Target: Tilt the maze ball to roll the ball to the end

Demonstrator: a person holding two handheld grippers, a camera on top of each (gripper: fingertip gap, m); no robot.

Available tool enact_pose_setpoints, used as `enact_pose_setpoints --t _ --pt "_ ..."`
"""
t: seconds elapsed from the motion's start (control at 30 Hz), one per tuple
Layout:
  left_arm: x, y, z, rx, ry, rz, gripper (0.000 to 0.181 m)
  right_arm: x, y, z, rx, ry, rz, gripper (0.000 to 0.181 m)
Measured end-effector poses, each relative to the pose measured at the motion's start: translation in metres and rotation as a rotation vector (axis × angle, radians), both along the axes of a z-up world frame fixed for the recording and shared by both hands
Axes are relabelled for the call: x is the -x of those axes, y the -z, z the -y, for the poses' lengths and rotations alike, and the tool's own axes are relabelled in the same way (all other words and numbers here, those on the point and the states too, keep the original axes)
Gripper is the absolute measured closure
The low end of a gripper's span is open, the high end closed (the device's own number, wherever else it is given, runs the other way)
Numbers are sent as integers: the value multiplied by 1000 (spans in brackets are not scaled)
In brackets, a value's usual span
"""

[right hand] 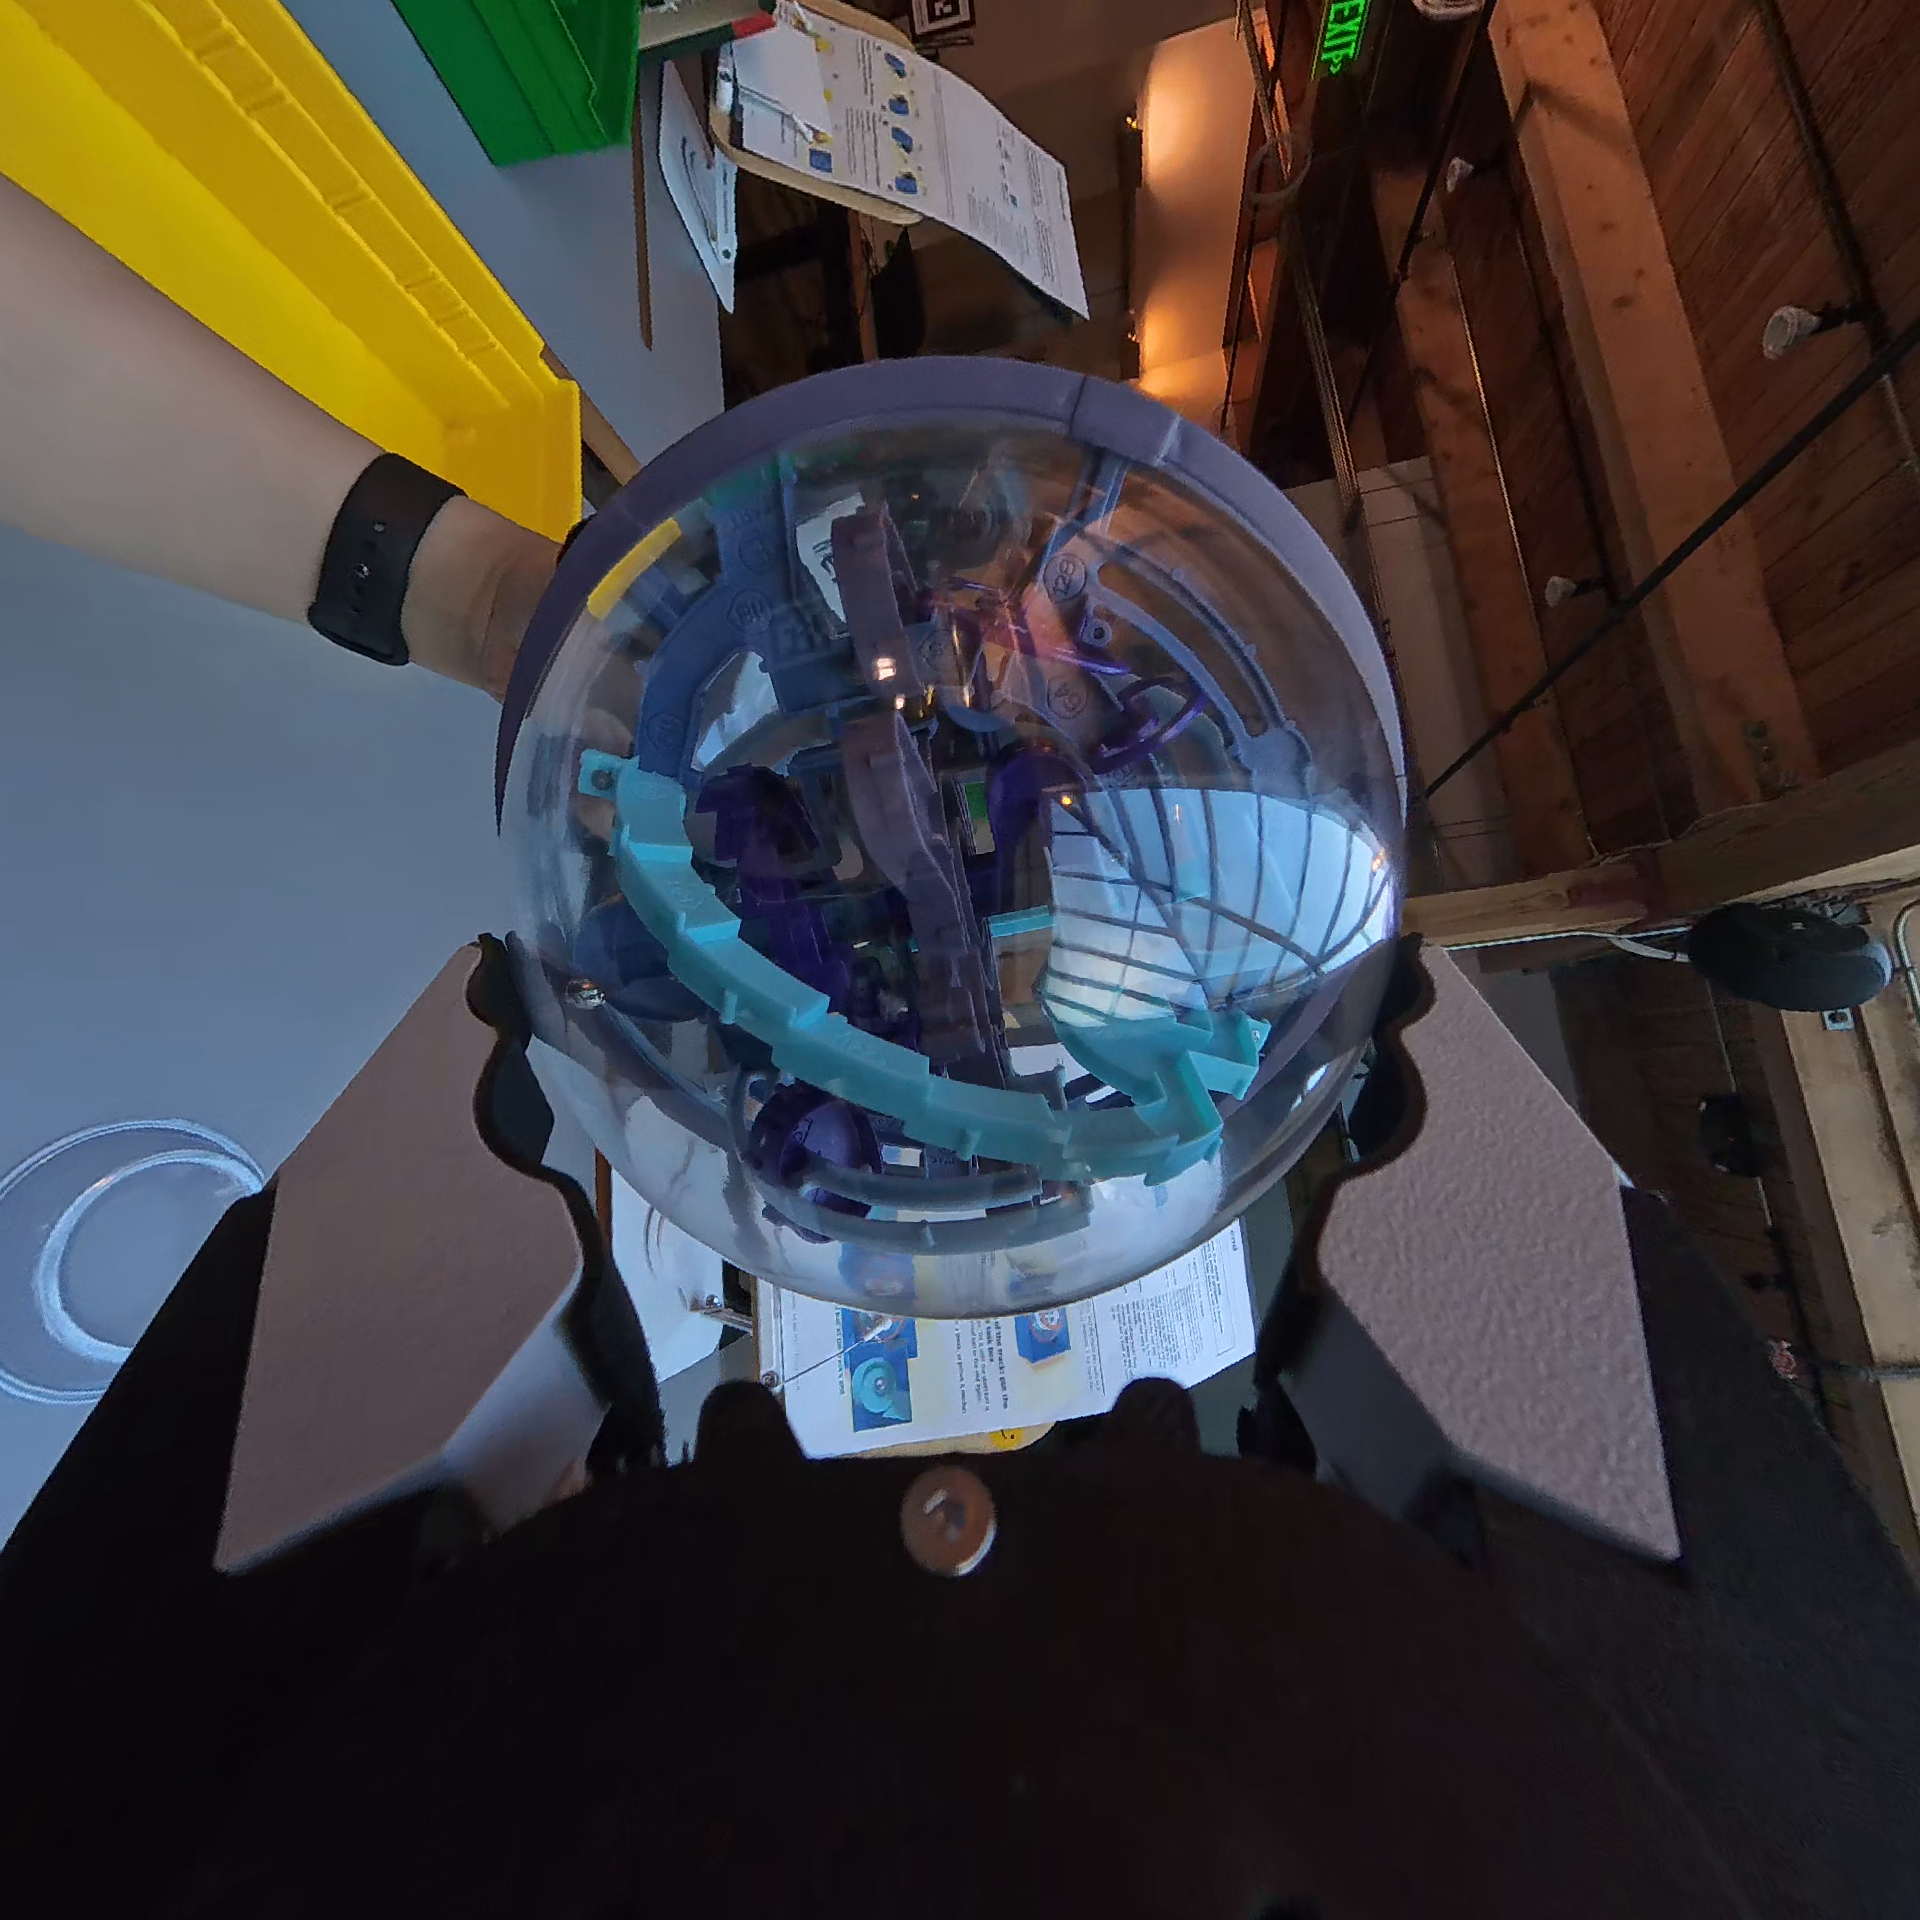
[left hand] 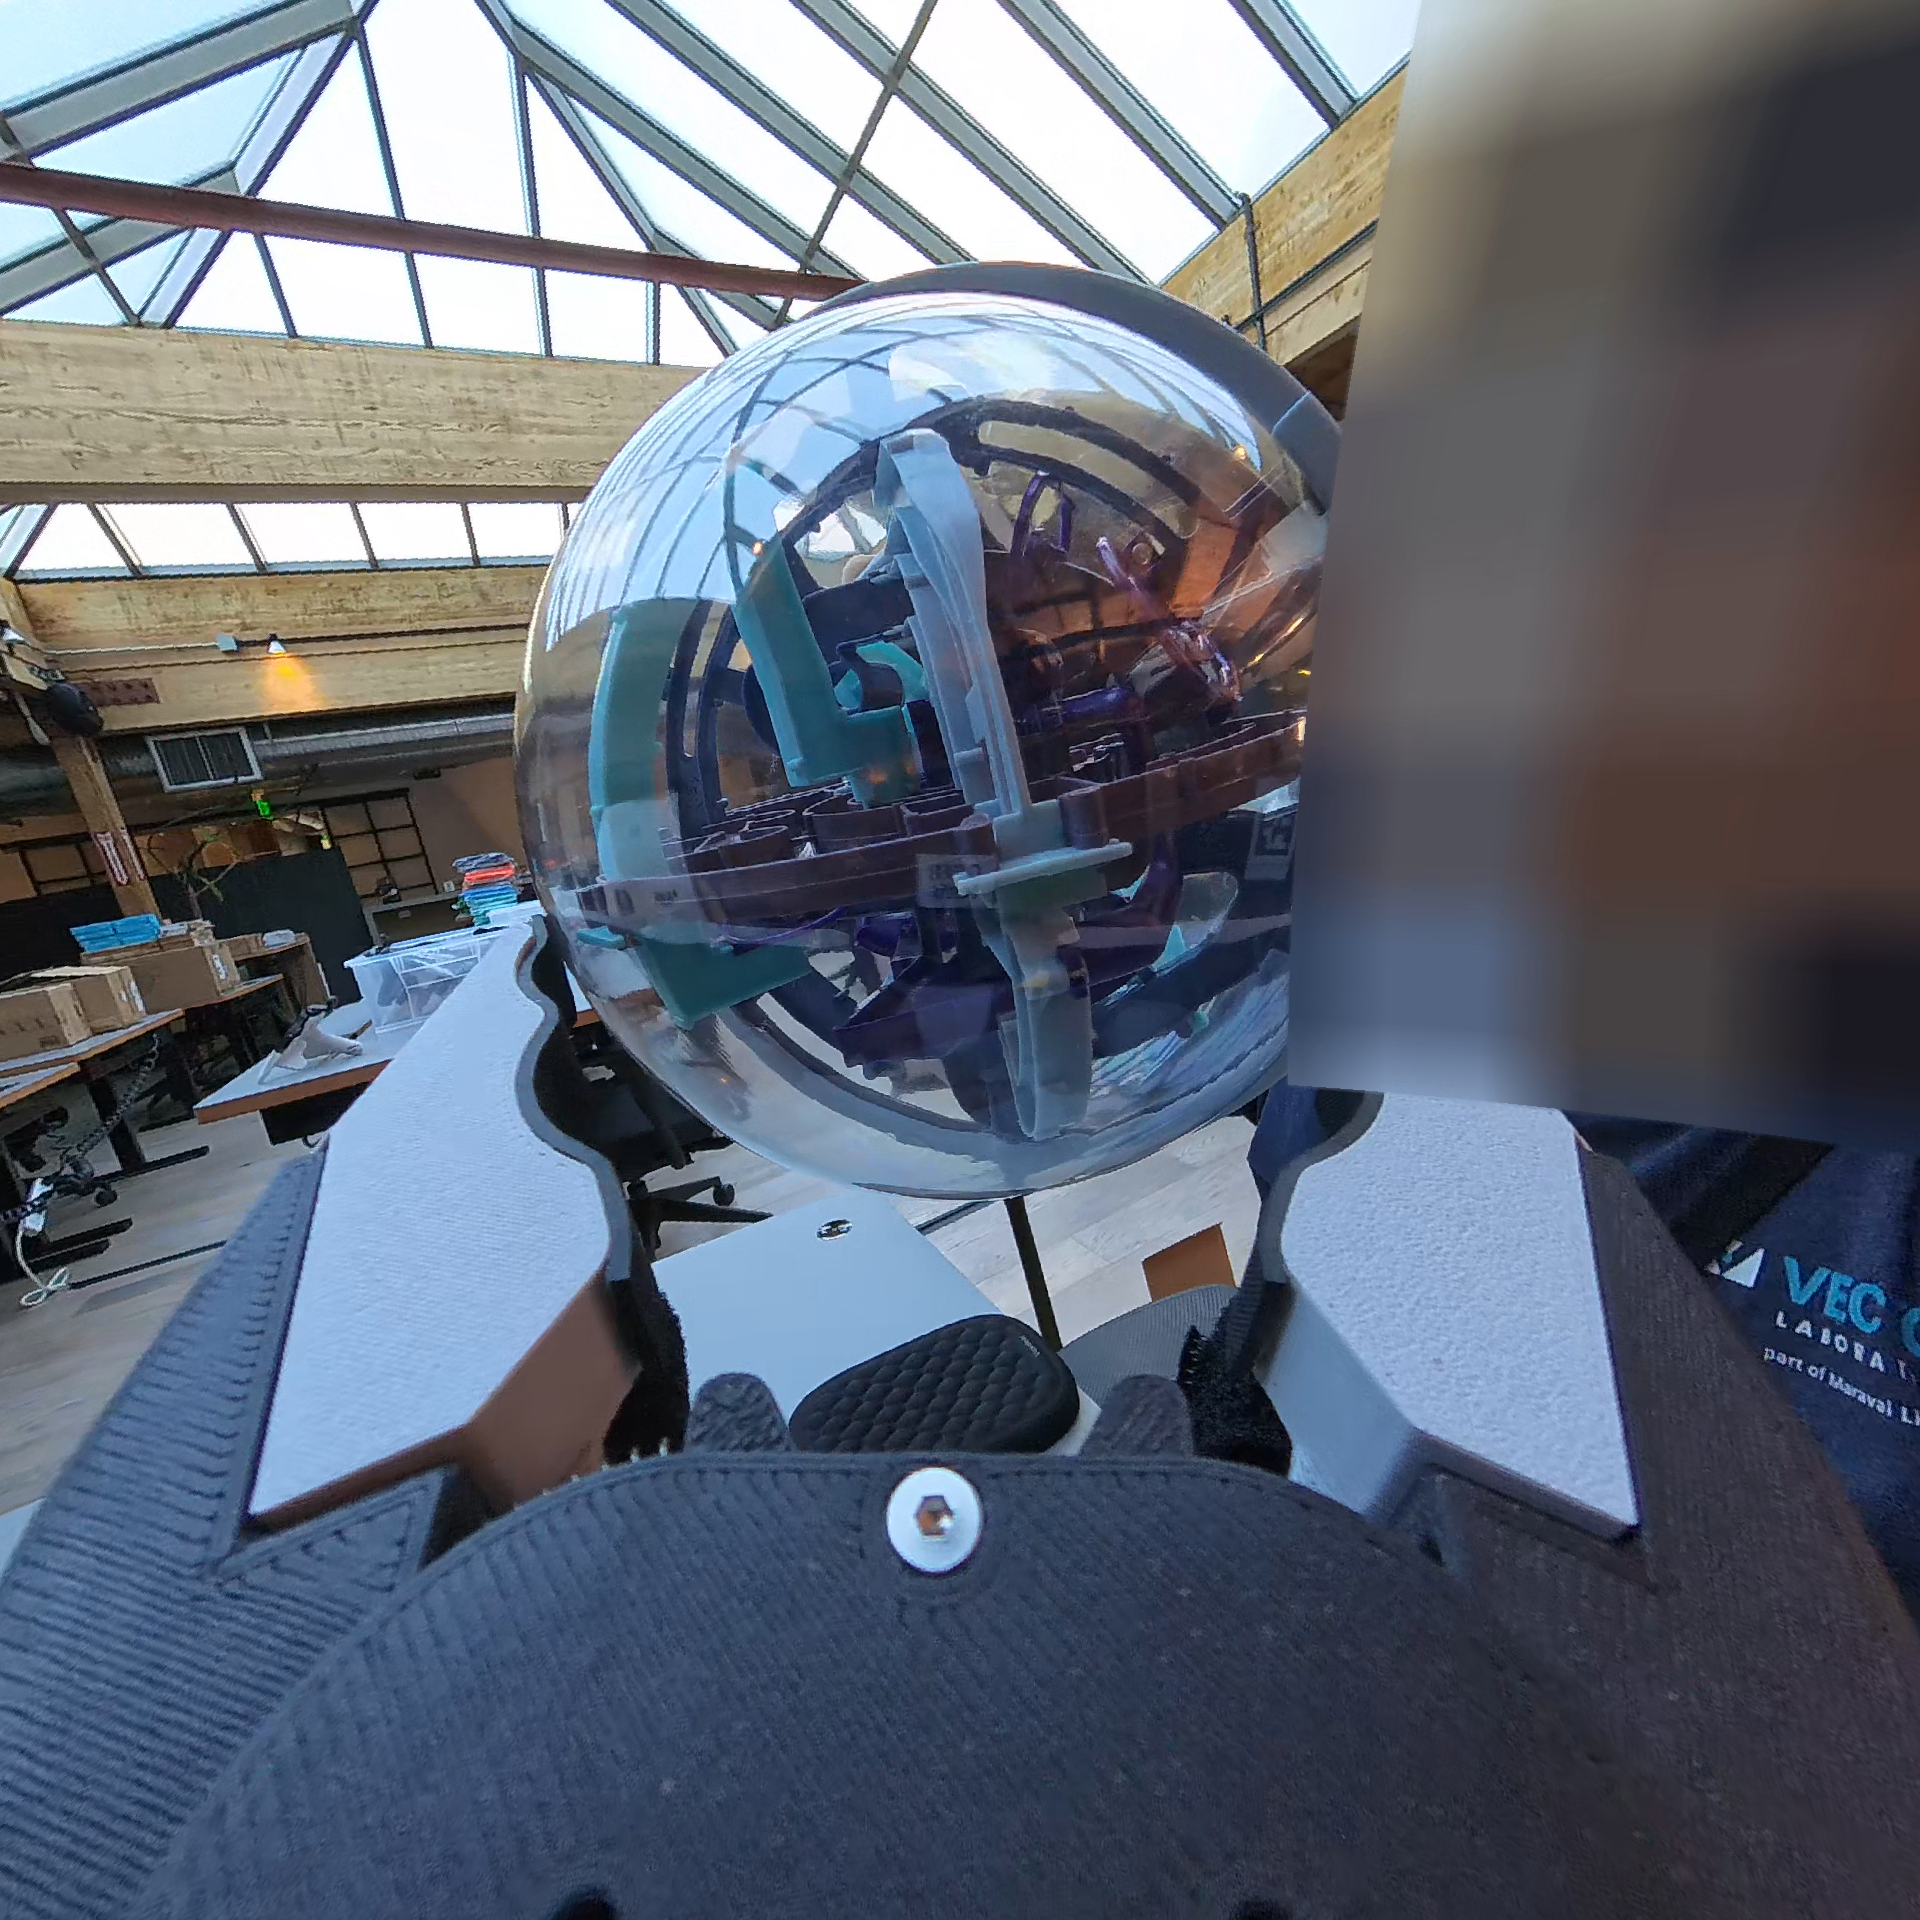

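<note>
The maze ball [left hand: 925, 727] is a clear sphere with teal, grey, brown and purple tracks inside and a grey band round it. It is held up in the air. My left gripper [left hand: 914, 1029] has its white fingers [left hand: 447, 1174] against the ball's lower sides, shut on it. In the right wrist view the maze ball [right hand: 951, 831] sits between my right gripper's [right hand: 945, 987] fingertips [right hand: 499, 997], which press on both sides. A small silver ball [right hand: 584, 1000] lies near the sphere's left edge. A wrist with a black band [right hand: 374, 561] shows behind the sphere.
A yellow bin [right hand: 260, 208], a green bin [right hand: 540, 73] and a clipboard with papers [right hand: 935, 156] lie beyond the ball. A clear round stand [right hand: 125, 1247] rests on the grey table [right hand: 208, 831]. A printed sheet [right hand: 1039, 1371] lies below. Desks with cardboard boxes [left hand: 104, 997] stand far left.
</note>
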State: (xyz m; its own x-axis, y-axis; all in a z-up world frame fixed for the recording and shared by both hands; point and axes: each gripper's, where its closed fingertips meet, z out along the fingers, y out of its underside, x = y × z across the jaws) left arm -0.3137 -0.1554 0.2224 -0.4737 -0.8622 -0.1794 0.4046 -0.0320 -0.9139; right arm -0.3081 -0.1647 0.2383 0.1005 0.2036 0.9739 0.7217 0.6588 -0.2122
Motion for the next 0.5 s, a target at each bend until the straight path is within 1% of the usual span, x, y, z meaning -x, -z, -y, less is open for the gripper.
enact_pose_setpoints --t 0.5 --pt "-6 17 -8 46 31 15 39 -5 16 -9 47 36 18 24"
